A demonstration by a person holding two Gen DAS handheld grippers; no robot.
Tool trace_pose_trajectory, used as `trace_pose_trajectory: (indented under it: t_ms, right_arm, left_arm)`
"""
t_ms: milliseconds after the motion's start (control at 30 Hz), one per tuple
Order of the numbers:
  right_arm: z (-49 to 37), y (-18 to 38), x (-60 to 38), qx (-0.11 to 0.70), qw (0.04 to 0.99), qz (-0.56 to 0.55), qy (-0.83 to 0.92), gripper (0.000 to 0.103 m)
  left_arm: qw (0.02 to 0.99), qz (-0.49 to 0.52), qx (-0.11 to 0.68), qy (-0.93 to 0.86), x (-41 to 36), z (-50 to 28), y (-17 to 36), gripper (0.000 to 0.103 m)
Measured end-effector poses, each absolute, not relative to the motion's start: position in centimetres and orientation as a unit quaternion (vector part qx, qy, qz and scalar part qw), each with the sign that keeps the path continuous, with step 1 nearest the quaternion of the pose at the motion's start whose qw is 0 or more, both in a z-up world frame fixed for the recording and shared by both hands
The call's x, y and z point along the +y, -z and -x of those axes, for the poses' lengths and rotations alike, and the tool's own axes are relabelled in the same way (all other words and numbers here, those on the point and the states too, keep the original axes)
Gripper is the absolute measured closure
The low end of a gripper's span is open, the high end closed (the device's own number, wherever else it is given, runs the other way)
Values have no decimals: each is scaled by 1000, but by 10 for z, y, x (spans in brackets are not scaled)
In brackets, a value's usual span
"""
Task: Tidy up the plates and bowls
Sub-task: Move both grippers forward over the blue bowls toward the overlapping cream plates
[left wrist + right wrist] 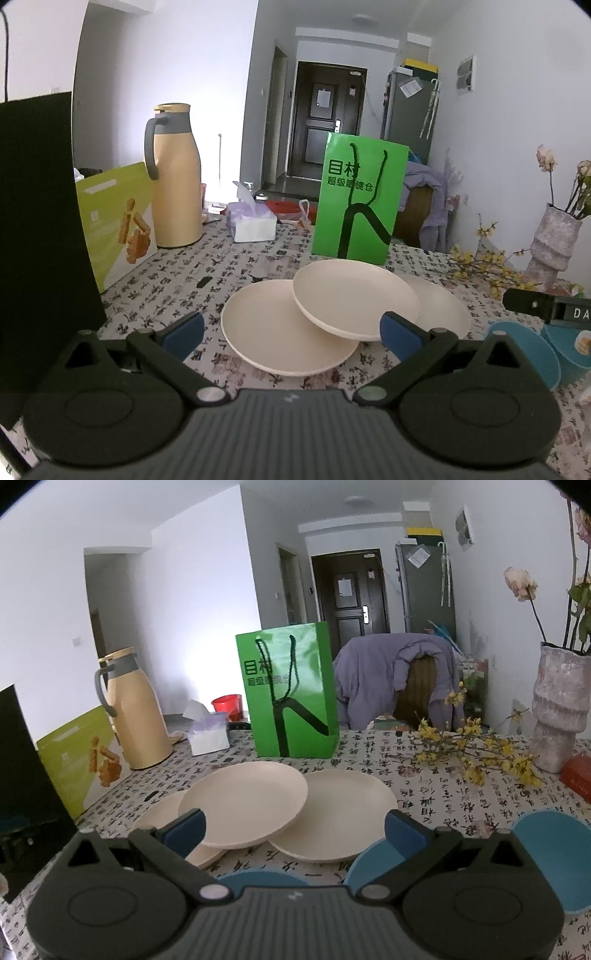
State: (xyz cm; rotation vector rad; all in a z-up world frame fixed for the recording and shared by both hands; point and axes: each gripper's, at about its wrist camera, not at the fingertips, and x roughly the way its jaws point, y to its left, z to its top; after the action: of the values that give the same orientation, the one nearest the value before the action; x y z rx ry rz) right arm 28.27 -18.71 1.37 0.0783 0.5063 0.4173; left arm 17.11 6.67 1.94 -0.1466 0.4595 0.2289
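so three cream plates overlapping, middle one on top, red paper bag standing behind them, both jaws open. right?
Not quite: the paper bag is green, not red, as the left wrist view shows. The three cream plates do overlap, middle one on top, and both jaws are open.

Three overlapping cream plates (pixel 288 328); beside them, seemingly three teal bowls (pixel 550 853).

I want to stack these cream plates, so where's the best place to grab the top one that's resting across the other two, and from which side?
Grip the top plate by its near rim, coming in low from the front. That edge overhangs the left plate, tilted up with a gap beneath, so one finger can probably slide under. The open left gripper already faces it; the right plate and green bag crowd the far sides.
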Motion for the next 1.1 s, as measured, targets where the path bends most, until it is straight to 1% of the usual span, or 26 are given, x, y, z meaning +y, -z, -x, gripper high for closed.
trace_pose_trajectory:
  t_ms: [400, 600, 1100]
  right_arm:
    - [-327, -10, -194, 260, 938, -68, -217, 0]
    - [-344, -12, -189, 253, 940, -58, -224, 0]
    - [-398, -26, -171, 264, 936, -38, -231, 0]
  left_arm:
    - [965, 73, 227, -114, 66, -214, -20, 0]
    - [964, 78, 231, -109, 67, -237, -21, 0]
    - [963, 93, 226, -113, 81, -290, -34, 0]
